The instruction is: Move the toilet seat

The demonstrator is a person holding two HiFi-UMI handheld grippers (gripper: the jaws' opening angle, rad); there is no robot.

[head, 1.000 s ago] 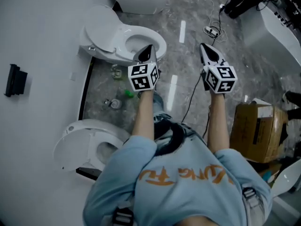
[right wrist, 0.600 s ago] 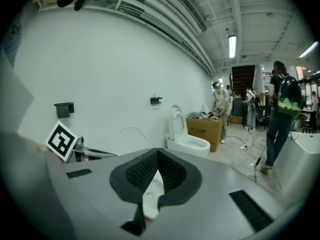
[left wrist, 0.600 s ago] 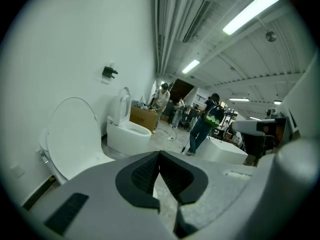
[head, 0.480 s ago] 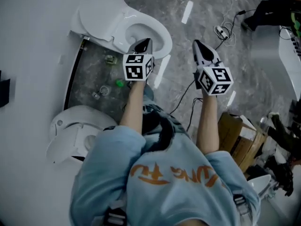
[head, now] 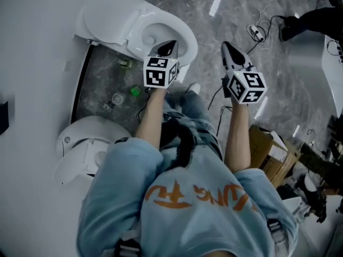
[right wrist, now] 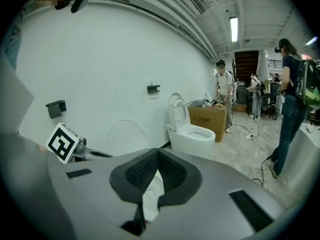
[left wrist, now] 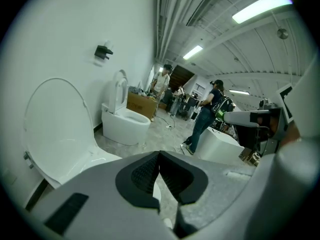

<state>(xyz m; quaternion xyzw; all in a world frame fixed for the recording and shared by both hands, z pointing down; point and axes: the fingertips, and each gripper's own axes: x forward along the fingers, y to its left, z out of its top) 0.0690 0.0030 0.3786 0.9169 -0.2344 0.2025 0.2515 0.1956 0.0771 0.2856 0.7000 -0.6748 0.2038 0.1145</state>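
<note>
A white toilet (head: 185, 39) stands against the wall with its lid and seat (head: 110, 15) raised. In the head view my left gripper (head: 170, 43) hovers over the front of the bowl, jaws shut and empty. My right gripper (head: 225, 46) is held to the right of the bowl over the floor, also shut on nothing. The left gripper view shows the raised lid (left wrist: 57, 124) close on the left, past the shut left gripper (left wrist: 159, 155). In the right gripper view the right gripper (right wrist: 158, 153) points toward the wall.
A second toilet (head: 88, 143) sits at the lower left, and a third toilet (right wrist: 192, 129) stands farther along the wall. Small items (head: 124, 92) lie on the floor between the first two. Cables (head: 257, 31), a cardboard box (head: 270, 154) and people (left wrist: 207, 116) occupy the right side.
The person has stepped forward, with a foot now showing under the grippers. Both grippers have come closer to the toilet bowl and have stayed shut.
</note>
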